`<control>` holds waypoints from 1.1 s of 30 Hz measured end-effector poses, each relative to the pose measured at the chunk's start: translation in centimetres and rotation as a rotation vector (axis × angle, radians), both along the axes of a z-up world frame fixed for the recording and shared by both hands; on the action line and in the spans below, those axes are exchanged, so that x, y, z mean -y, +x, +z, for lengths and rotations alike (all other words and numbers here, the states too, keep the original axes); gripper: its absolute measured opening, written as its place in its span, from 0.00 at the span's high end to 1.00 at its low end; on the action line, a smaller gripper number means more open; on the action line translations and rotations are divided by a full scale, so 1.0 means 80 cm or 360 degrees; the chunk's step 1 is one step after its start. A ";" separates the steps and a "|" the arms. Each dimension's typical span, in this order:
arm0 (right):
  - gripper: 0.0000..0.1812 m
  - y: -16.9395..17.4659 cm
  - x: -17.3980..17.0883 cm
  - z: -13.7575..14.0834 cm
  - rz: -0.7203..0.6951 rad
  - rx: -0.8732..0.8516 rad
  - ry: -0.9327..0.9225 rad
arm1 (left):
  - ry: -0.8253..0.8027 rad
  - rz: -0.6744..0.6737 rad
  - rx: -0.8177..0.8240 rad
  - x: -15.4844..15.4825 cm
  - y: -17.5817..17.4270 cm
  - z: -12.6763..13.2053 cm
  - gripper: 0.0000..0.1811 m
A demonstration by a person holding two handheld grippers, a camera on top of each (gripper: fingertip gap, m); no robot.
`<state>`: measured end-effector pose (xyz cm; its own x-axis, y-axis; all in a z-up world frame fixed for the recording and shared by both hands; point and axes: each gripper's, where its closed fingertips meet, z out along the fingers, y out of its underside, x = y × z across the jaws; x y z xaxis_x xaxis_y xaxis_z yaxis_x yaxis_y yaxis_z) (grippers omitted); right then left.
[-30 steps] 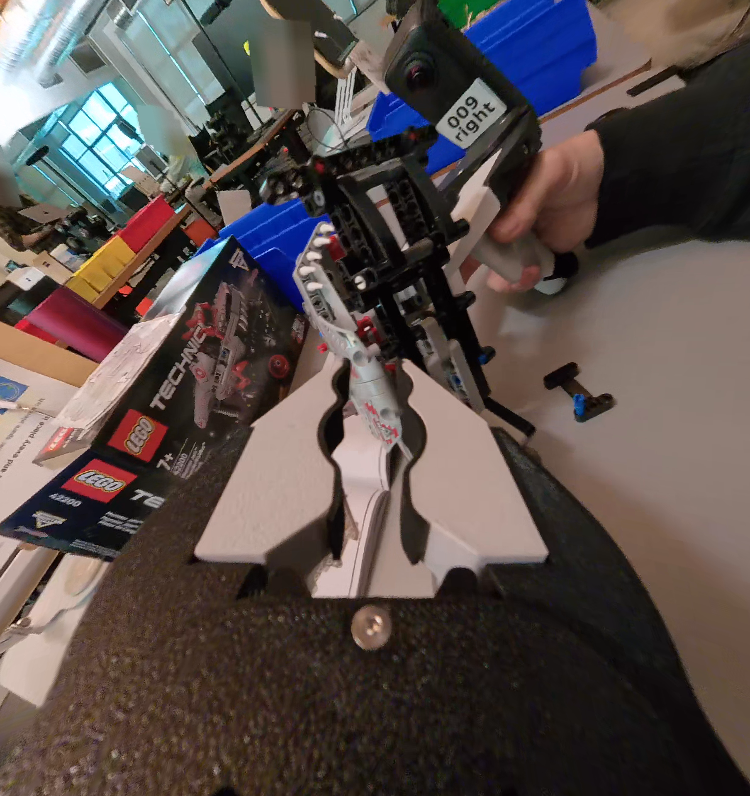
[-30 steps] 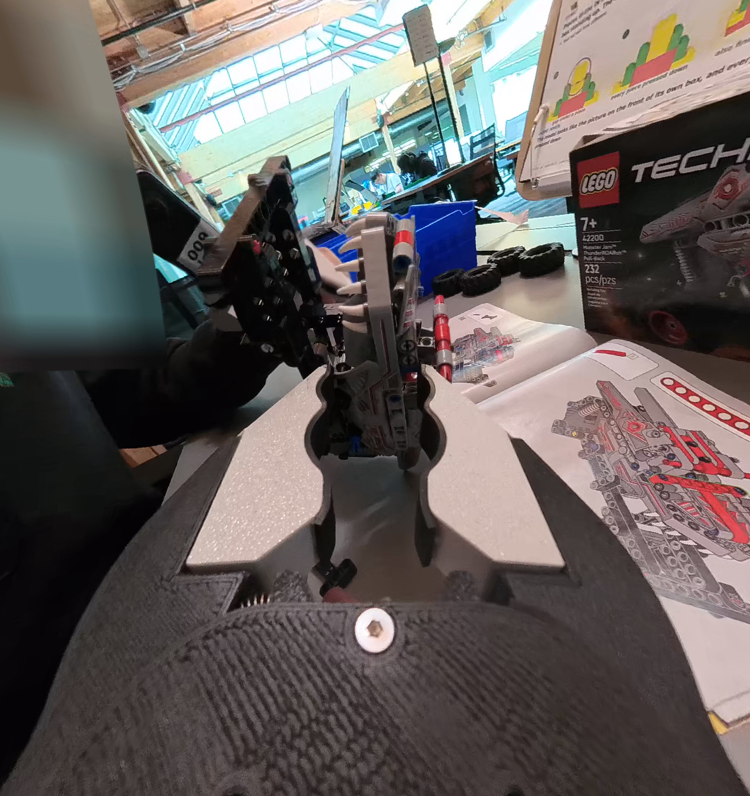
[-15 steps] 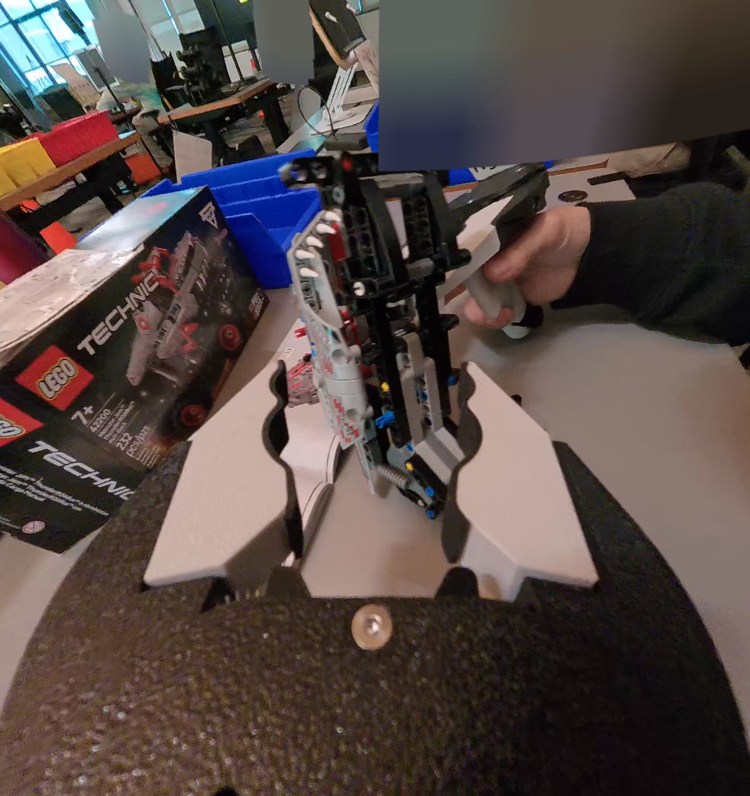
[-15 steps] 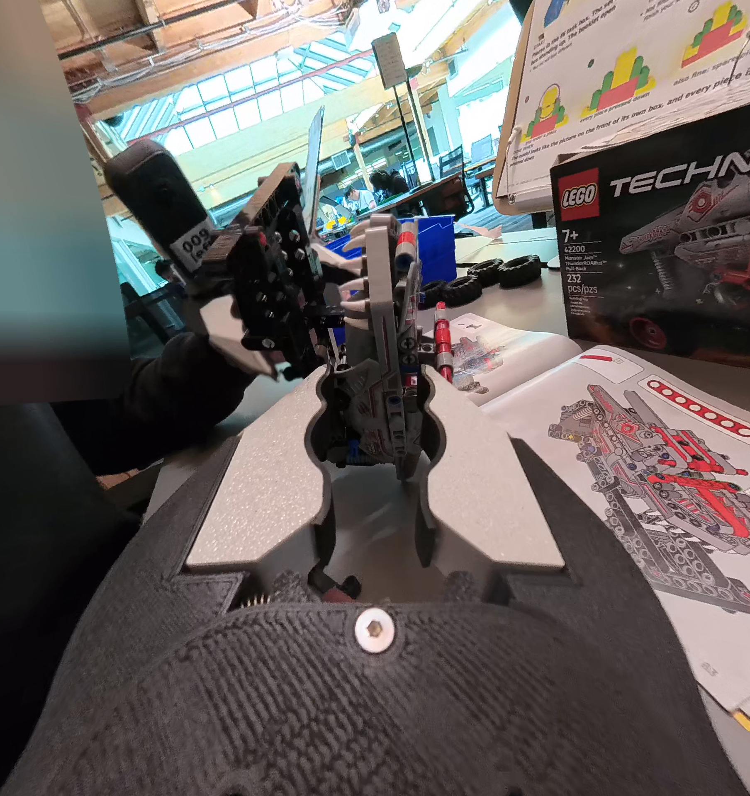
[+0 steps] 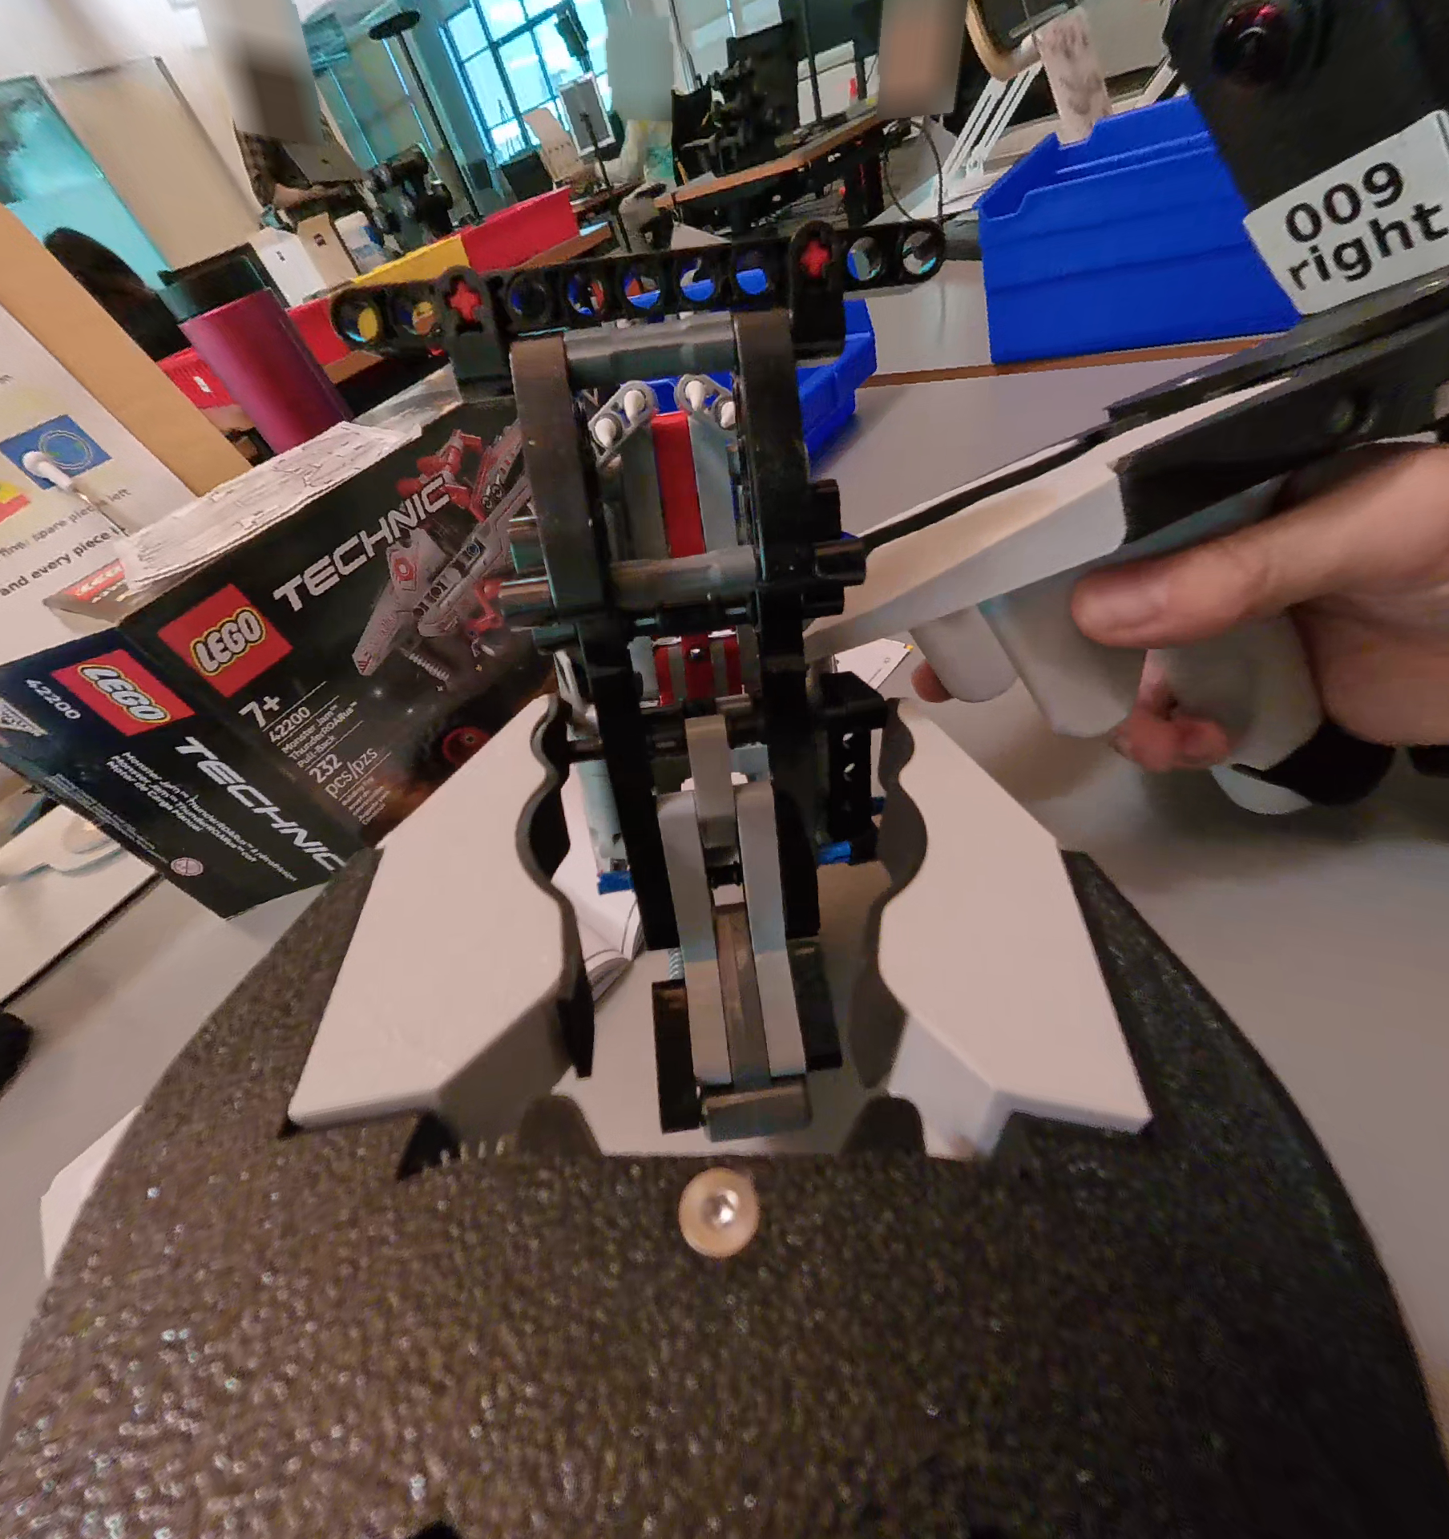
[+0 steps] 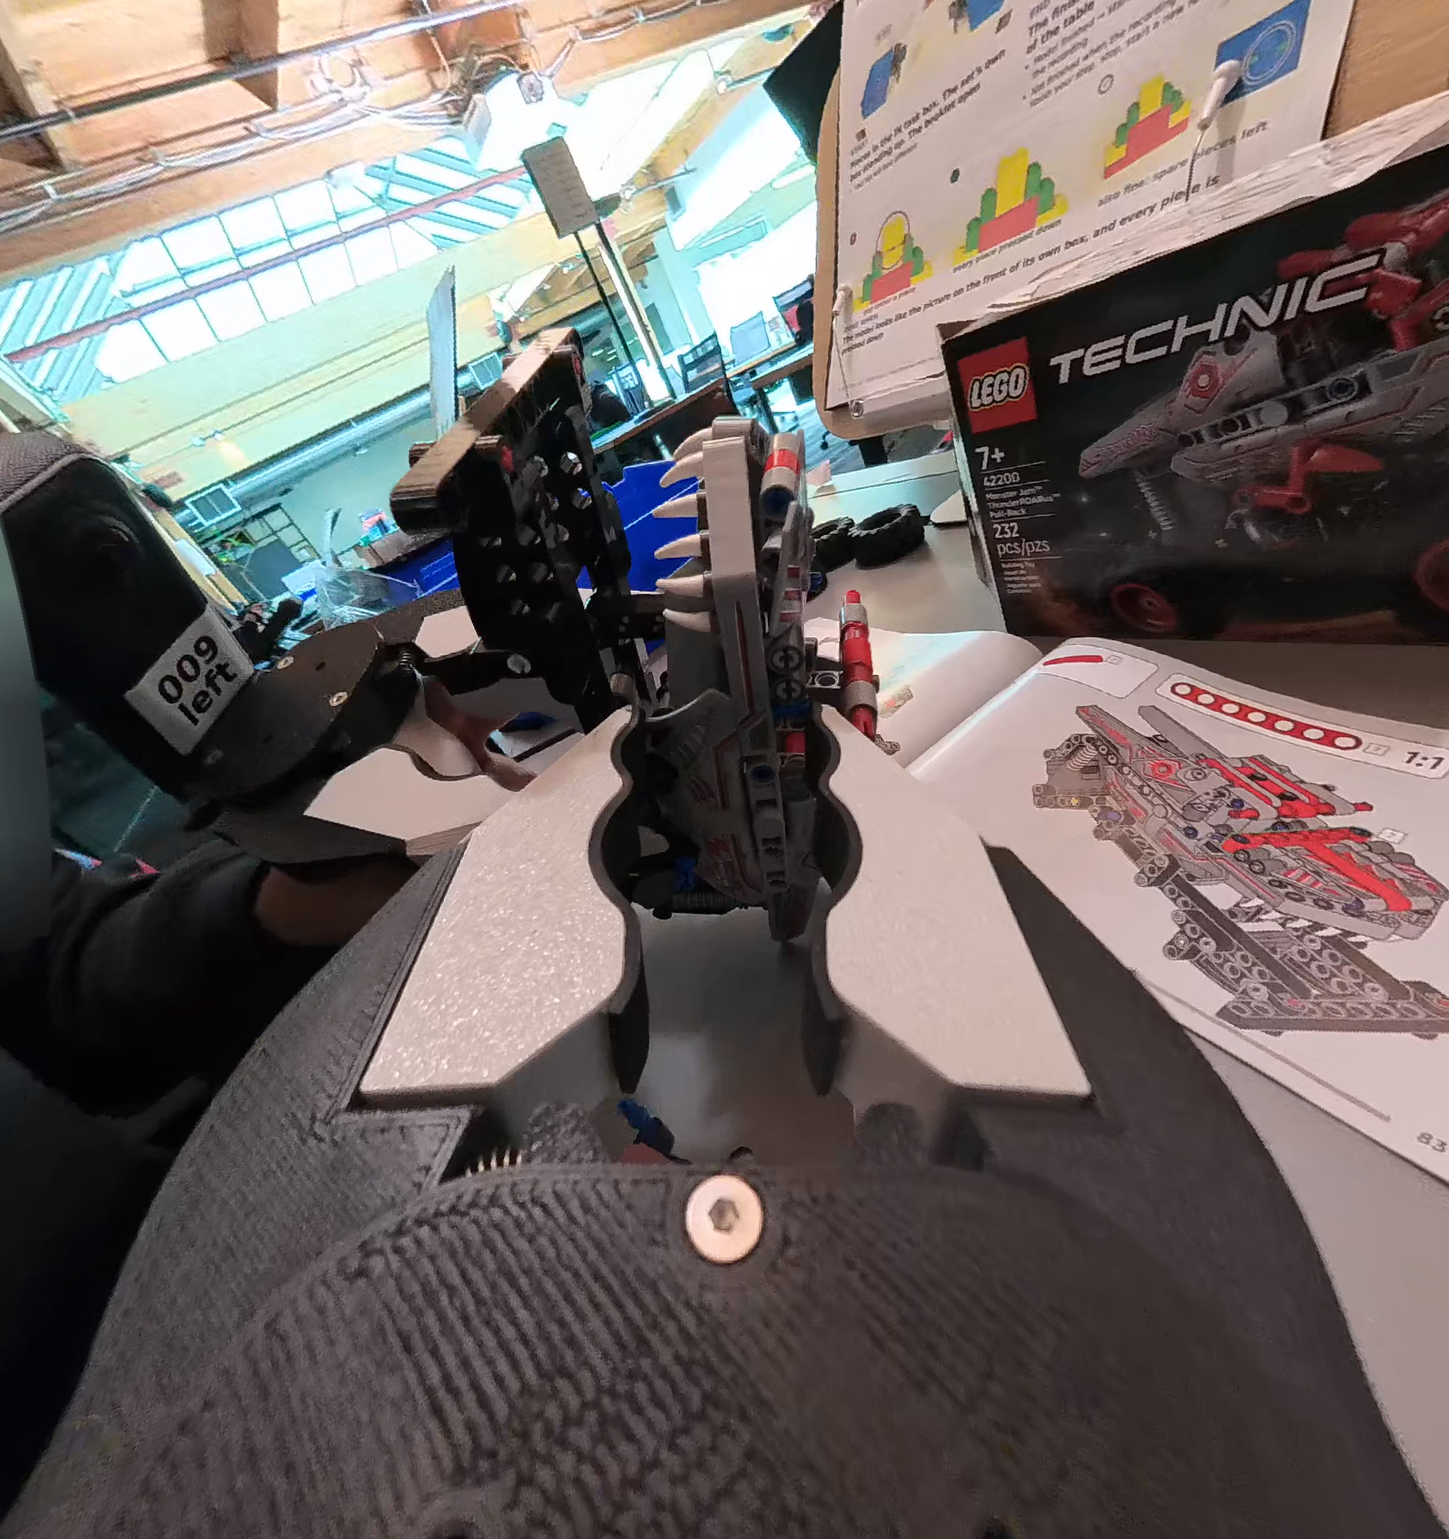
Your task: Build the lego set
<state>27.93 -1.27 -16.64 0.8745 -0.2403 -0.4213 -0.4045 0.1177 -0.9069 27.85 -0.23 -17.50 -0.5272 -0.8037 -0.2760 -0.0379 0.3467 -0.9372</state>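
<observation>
The lego model [image 5: 663, 500] is a black frame with a long black holed beam on top and a grey, red and white toothed body. My right gripper [image 6: 729, 741] is shut on the model's [image 6: 738, 666] grey body and holds it upright above the table. It also shows in the left wrist view [image 5: 1037, 533], coming in from the right with a hand on it. My left gripper [image 5: 721, 733] is open, with its fingers on either side of the model's black and grey lower end. A gap shows on the left side. The left gripper also shows in the right wrist view [image 6: 455, 666].
The dark lego box [image 5: 288, 666] stands left of the model and also shows in the right wrist view [image 6: 1246, 416]. An open instruction booklet [image 6: 1204, 833] lies on the grey table [image 5: 1204, 916]. Black tyres [image 6: 871, 529], blue bins [image 5: 1121, 233] and a cardboard sign [image 6: 1037, 125] stand behind. The tips of both grippers are at nearly the same place. It is some 35 cm from my left tips to the cardboard sign [image 6: 1037, 125].
My left gripper let go of the grey toothed part, opened wide and swung round to face the model's black frame end. My right gripper kept holding the model.
</observation>
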 end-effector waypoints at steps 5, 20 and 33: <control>0.80 0.000 0.002 -0.001 0.0005 -0.0001 0.0005 | 0.0022 -0.0023 0.0040 0.002 0.000 0.000 0.60; 0.67 0.010 0.020 0.008 -0.0013 0.0095 -0.0070 | -0.0056 -0.0224 0.0050 0.001 -0.003 0.001 0.60; 0.74 0.004 0.008 0.004 -0.0180 -0.0004 0.0027 | 0.0010 -0.0225 0.0131 0.005 0.001 -0.004 0.58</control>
